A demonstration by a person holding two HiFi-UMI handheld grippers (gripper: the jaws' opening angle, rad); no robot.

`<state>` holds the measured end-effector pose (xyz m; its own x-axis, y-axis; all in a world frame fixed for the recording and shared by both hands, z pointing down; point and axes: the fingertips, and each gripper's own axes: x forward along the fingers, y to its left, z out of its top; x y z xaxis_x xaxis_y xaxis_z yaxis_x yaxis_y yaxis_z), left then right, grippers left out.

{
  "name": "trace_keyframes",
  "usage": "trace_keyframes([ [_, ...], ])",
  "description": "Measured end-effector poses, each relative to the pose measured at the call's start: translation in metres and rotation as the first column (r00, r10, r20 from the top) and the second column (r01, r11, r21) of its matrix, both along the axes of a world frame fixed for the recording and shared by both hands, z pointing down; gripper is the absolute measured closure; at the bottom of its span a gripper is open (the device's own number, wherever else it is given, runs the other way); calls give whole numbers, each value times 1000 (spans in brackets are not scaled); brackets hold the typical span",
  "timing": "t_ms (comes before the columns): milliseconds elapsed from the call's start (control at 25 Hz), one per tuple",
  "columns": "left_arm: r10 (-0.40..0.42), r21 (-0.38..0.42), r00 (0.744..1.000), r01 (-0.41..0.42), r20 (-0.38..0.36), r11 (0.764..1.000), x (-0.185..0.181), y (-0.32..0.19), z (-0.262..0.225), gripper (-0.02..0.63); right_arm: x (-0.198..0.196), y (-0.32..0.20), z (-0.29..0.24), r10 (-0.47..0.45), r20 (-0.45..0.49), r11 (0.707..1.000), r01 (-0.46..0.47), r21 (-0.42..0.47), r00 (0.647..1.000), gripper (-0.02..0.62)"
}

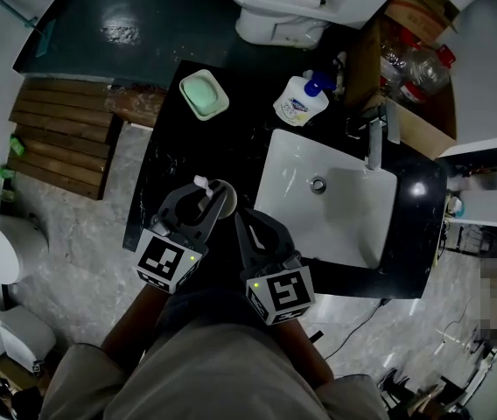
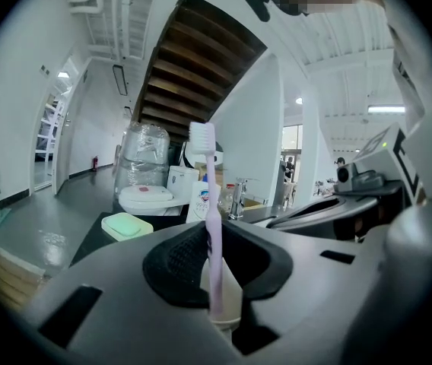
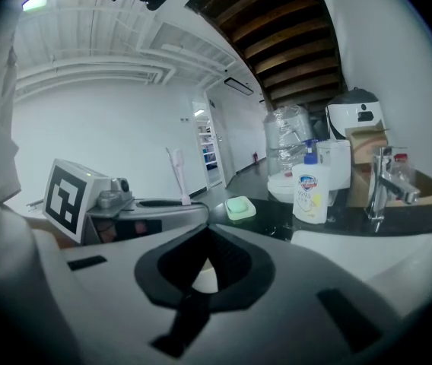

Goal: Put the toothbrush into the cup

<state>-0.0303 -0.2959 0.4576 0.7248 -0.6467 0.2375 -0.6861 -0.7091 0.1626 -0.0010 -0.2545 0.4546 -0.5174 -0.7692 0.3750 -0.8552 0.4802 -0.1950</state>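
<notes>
Your left gripper (image 1: pixel 203 199) has its jaws closed down narrow on the pink handle of the toothbrush (image 2: pixel 211 204), pinching it partway along. The brush stands close to upright, with the white bristle head at the top and the tail pointing down at the cup (image 1: pixel 226 198). In the left gripper view the handle's lower end sits right at the cup's mouth (whether it has passed the rim is hard to say from here). The cup, pale and open at the top, stands on the black countertop (image 1: pixel 165 160), directly under those jaws and just off the left edge of the white sink (image 1: pixel 288 178). Your right gripper (image 1: pixel 245 218) comes at the cup from its 5 o'clock in the head view, just beside the left gripper. Its jaws are drawn in almost together and pinch the cup's near wall, a sliver of which shows pale between the pads in the right gripper view. From the cup, the green soap dish (image 1: pixel 203 94) lies at 12 o'clock near the counter's far edge and the soap bottle (image 1: pixel 302 101) with its blue pump at 1 o'clock. The faucet (image 1: pixel 374 143) is at 2 o'clock beyond the basin, and the toilet (image 1: pixel 288 7) is farther off past the counter, between 12 and 1 o'clock
</notes>
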Motion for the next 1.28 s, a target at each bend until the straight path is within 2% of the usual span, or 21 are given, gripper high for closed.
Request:
trace_keyframes([
  [240,5,-25,1000,-5,9,1000,4,1,5,557,2,3,0,2,-1,1000,-2,5,1000,589],
  [480,-23,-37,1000,23,13,999,0,2,6,554,5,7,-3,2,4,1000,-2,14,1000,591],
  [680,-47,-68,999,48,9,997,-6,3,11,494,4,10,-6,-3,9,1000,2,26,1000,591],
  [1200,-124,-69,991,121,-45,990,-18,18,2,495,2,25,-16,-40,24,997,38,62,999,591],
  [1280,-135,-66,989,131,-56,989,-19,23,0,530,1,28,-18,-51,27,996,49,70,998,591],
])
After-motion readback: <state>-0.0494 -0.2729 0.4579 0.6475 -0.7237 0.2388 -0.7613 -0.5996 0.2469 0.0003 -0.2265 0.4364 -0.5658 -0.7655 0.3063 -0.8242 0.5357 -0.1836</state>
